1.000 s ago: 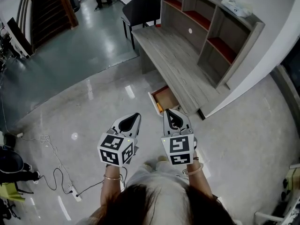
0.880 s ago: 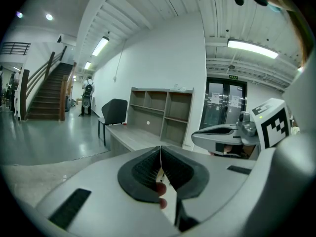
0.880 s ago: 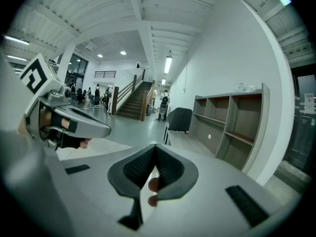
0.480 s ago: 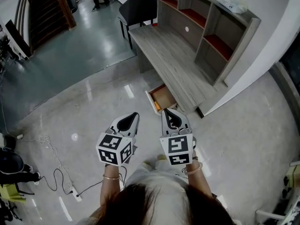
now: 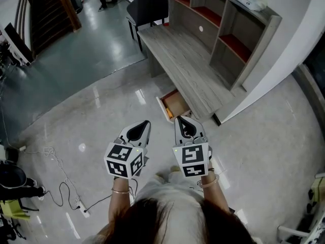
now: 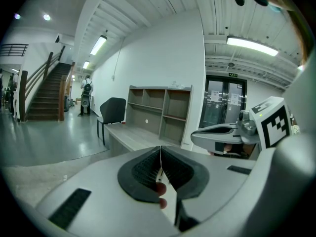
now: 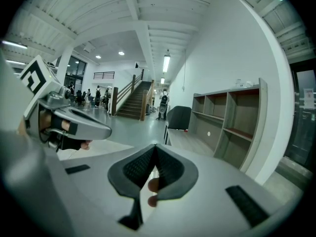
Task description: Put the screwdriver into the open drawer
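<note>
Jaws on my left tool (image 6: 160, 151) are pressed flat together, with nothing caught between them. My right tool (image 7: 155, 148) reads the same: closed, pads meeting in a thin line, empty. From the head view I hold the two side by side and a little apart, both pointing forward.

Directly ahead of the right tool's tips, and ahead and to the right of the left tool, the drawer (image 5: 178, 102) stands pulled out from under the tabletop (image 5: 185, 62). A thin orange sliver lies inside along the drawer wall on the left tool's side. I take it for the screwdriver (image 5: 168, 113), though it is too small to make out any shape. The rest of the drawer's brown bottom looks bare.

Further ahead of both tools, the tabletop runs away from me, with a shelf unit (image 5: 223, 39) along its right side and a dark chair (image 5: 148, 6) at its far end. Behind and to the left of the left tool, a cable (image 5: 61, 189) trails across the glossy floor (image 5: 101, 100).
</note>
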The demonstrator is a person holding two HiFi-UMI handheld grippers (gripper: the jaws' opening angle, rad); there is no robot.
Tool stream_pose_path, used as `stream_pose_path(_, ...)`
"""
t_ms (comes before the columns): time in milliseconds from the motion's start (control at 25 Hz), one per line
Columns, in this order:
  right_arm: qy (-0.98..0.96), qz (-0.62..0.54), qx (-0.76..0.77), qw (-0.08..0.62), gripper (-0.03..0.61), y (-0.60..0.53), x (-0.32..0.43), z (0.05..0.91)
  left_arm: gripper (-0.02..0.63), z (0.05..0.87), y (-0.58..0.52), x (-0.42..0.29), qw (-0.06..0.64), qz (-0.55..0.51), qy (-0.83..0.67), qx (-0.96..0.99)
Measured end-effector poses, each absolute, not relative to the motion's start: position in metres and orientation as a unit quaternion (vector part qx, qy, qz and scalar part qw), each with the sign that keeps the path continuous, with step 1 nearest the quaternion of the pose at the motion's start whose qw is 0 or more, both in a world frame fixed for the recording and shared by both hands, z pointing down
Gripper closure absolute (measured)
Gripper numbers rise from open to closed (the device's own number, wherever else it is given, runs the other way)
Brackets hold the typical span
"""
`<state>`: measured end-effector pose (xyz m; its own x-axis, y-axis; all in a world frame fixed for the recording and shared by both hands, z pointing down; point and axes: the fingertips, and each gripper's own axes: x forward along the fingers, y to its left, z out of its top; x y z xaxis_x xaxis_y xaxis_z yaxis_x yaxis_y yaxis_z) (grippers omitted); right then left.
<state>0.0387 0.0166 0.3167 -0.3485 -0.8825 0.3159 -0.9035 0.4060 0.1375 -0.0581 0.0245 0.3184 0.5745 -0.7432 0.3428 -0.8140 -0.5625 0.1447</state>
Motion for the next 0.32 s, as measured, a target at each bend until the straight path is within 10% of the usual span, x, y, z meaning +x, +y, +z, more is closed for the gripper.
stream_pose_path(320, -0.819, 0.036, 0.547, 0.168, 0.552, 0.005, 0.048, 0.318, 0.595, 0.321, 0.02, -0.052, 0.141, 0.132, -0.446, 0.874)
